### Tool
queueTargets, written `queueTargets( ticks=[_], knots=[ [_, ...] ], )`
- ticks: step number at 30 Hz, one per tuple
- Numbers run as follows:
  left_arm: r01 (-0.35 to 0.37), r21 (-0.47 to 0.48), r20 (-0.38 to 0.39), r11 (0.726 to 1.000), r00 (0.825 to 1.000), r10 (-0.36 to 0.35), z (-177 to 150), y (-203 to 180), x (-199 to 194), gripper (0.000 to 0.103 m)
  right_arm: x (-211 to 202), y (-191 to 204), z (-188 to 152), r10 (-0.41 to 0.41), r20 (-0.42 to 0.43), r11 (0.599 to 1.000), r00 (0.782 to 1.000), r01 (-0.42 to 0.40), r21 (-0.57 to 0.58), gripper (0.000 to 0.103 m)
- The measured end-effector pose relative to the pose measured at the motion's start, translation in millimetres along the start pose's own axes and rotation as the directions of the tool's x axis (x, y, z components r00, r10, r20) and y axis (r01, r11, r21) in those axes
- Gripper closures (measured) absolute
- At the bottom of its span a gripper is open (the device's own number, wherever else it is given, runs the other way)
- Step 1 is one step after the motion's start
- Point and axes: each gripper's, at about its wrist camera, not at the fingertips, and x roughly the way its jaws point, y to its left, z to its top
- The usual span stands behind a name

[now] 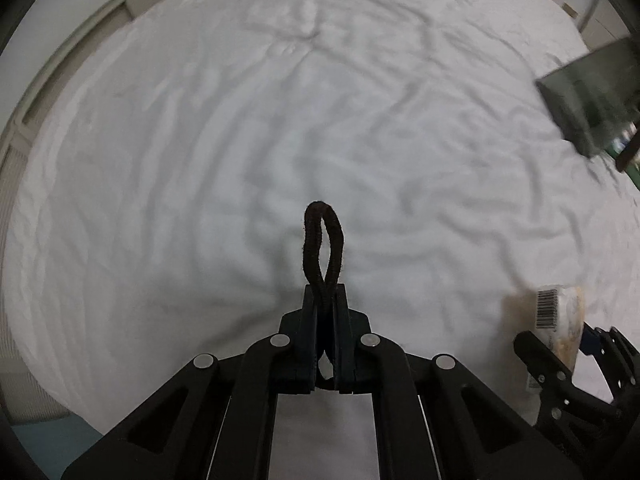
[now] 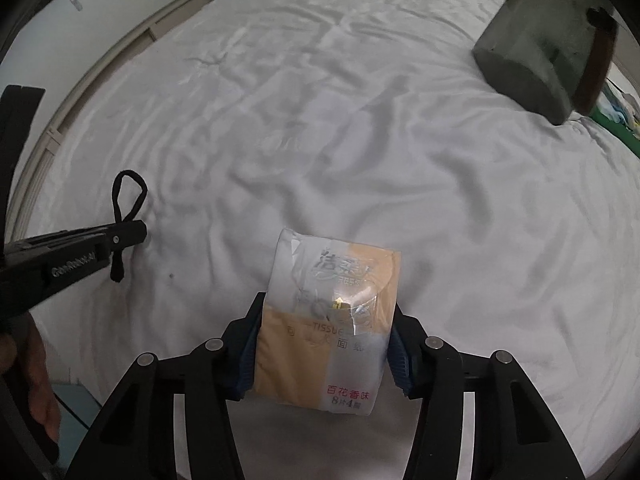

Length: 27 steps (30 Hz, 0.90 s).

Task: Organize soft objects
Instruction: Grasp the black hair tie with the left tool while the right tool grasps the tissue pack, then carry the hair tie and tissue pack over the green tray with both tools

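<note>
A dark brown hair tie sticks up as a narrow loop from my left gripper, which is shut on its lower part. The right wrist view shows the same hair tie pinched in the left gripper just above the white sheet. A peach and white tissue pack sits between the blue pads of my right gripper, and both pads press on its sides. In the left wrist view the tissue pack and right gripper are at the lower right.
A wrinkled white bed sheet fills both views. A grey felt basket with a brown handle stands at the far right, also the grey basket. The bed's curved beige edge runs along the left. A hand shows lower left.
</note>
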Motion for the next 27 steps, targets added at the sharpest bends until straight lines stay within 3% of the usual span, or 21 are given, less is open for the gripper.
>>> queueTargets(
  ticks=[8, 12, 17, 22, 27],
  knots=[
    [0.087, 0.193, 0.031, 0.977, 0.995, -0.095, 12, -106, -40, 0.099, -52, -99, -8, -0.031, 0.041, 0.994, 0.999, 0.026, 0.103, 0.051],
    [0.177, 0.307, 0.004, 0.935, 0.982, -0.187, 12, -189, -52, 0.099, -84, -180, -11, -0.12, 0.05, 0.977, 0.992, 0.109, 0.183, 0.051],
    [0.274, 0.38, -0.03, 0.884, 0.958, -0.284, 19, -287, -72, 0.099, -116, -278, -10, -0.212, 0.052, 0.947, 0.976, 0.192, 0.258, 0.051],
    [0.348, 0.405, -0.012, 0.846, 0.927, -0.376, 59, -384, -81, 0.099, -133, -360, 16, -0.276, 0.1, 0.932, 0.956, 0.241, 0.269, 0.051],
    [0.331, 0.393, 0.088, 0.858, 0.915, -0.393, 122, -452, -78, 0.099, -137, -420, 59, -0.303, 0.189, 0.933, 0.934, 0.251, 0.256, 0.051]
  ],
)
